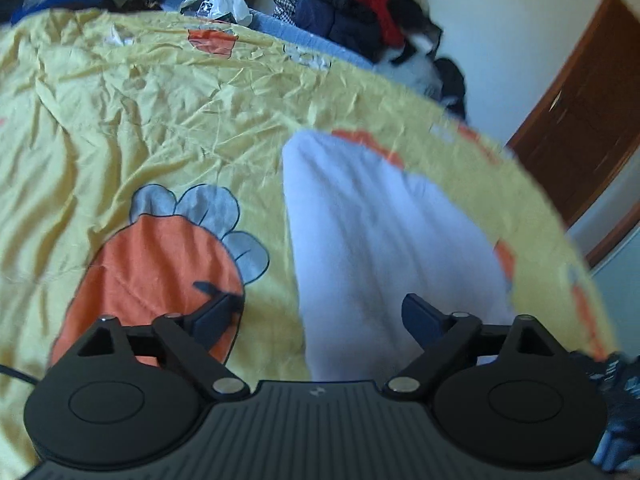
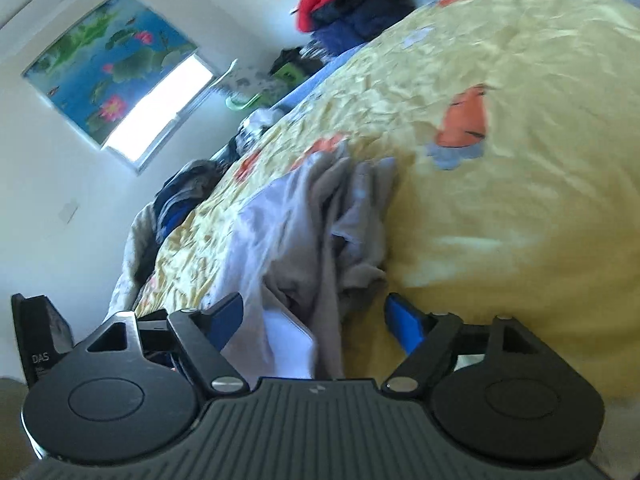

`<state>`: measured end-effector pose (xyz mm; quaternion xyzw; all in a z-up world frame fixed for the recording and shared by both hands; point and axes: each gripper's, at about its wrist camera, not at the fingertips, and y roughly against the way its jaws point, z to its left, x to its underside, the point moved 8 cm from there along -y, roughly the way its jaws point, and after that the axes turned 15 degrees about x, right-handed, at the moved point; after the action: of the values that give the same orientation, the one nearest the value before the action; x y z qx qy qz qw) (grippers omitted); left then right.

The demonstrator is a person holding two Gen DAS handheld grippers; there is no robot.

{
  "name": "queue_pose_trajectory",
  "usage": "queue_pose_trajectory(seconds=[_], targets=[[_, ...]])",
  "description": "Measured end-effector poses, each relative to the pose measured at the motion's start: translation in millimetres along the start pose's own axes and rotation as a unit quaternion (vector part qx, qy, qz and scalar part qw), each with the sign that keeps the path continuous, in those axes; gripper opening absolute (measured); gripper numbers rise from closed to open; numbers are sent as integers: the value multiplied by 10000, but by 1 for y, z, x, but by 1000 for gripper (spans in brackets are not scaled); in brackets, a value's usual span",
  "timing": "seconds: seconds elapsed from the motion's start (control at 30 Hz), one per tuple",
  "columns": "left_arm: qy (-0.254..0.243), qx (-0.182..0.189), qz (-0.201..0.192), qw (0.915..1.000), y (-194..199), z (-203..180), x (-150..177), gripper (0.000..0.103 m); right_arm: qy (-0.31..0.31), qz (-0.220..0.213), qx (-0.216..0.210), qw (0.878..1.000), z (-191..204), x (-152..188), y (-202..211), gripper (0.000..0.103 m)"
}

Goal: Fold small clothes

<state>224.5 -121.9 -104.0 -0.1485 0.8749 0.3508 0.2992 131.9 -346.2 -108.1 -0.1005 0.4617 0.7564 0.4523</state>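
Observation:
A white small garment (image 1: 384, 240) lies on the yellow carrot-print bedsheet (image 1: 160, 112). In the right wrist view the same garment (image 2: 288, 216) is white with grey crumpled folds, partly bunched. My left gripper (image 1: 320, 304) is open, its fingers straddling the garment's near left edge just above the sheet. My right gripper (image 2: 314, 312) is open, with the garment's near end lying between its blue fingers (image 2: 404, 324). Neither gripper holds anything.
A pile of red and navy clothes (image 1: 352, 4) sits at the bed's far end, also in the right wrist view (image 2: 348, 4). More dark clothes (image 2: 180, 196) lie along the bed's edge. A brown door (image 1: 580, 120) and a window (image 2: 160, 112) are in the walls.

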Motion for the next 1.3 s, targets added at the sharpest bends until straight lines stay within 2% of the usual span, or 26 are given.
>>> queue_pose_trajectory(seconds=[0.13,0.2,0.23,0.27,0.3,0.37,0.47,0.57,0.7,0.8,0.83,0.93,0.97,1.0,1.03,1.07,1.13,1.2,1.3], targets=[[-43,361,-73,9993,-11,-2,-8,97,306,-78,-185,9993,14,-7,-19,82],[-78,469,-120,9988,-17,-4,-10,96,363,-111,-216,9990,22,-11,-28,73],[-78,453,-168,9988,-19,-4,-11,86,383,-118,-185,9990,25,-13,-32,61],[-96,376,-181,9991,-21,-4,-12,58,372,-111,-64,9992,26,-15,-37,44],[-111,288,-116,9995,-23,-3,-12,47,313,-86,41,9995,25,-15,-41,40],[-101,218,-145,9996,-23,-1,-15,32,-27,-56,4,10000,20,-16,-44,36],[-273,148,-240,9992,-17,-3,-16,18,-436,-53,-135,9989,13,-13,-44,34],[-487,29,-352,9982,-6,-8,-22,16,-737,-2,-304,9968,17,-11,-45,33],[-773,-197,-591,9951,19,-14,-40,16,-778,-74,-755,9941,40,-16,-42,32],[-831,-318,-366,9954,23,-6,-46,19,-692,-144,-843,9939,55,-15,-39,32],[-812,-467,-281,9952,21,0,-45,20,-659,-115,-776,9947,56,-12,-42,35],[-878,-939,-146,9916,24,12,-36,21,-426,161,-16,9990,46,1,-56,44],[-978,-1006,-164,9900,31,11,-32,23,-365,129,35,9992,44,3,-53,47],[-1063,-1059,-188,9885,38,10,-26,27,-307,77,36,9995,43,4,-45,50],[-1132,-1148,-237,9866,47,8,-21,42,-238,-39,128,9996,42,4,-34,50],[-1181,-1254,-293,9846,56,6,-15,66,-155,-251,298,9991,41,4,-20,49],[-1380,-1404,-474,9793,68,0,-3,85,331,-841,644,9938,46,5,11,49],[-1815,-1681,-381,9682,66,-7,13,85,1062,-1070,732,9859,65,15,30,49],[-2391,-2087,-227,9480,51,-11,28,86,2008,-682,735,9745,85,42,22,51]])
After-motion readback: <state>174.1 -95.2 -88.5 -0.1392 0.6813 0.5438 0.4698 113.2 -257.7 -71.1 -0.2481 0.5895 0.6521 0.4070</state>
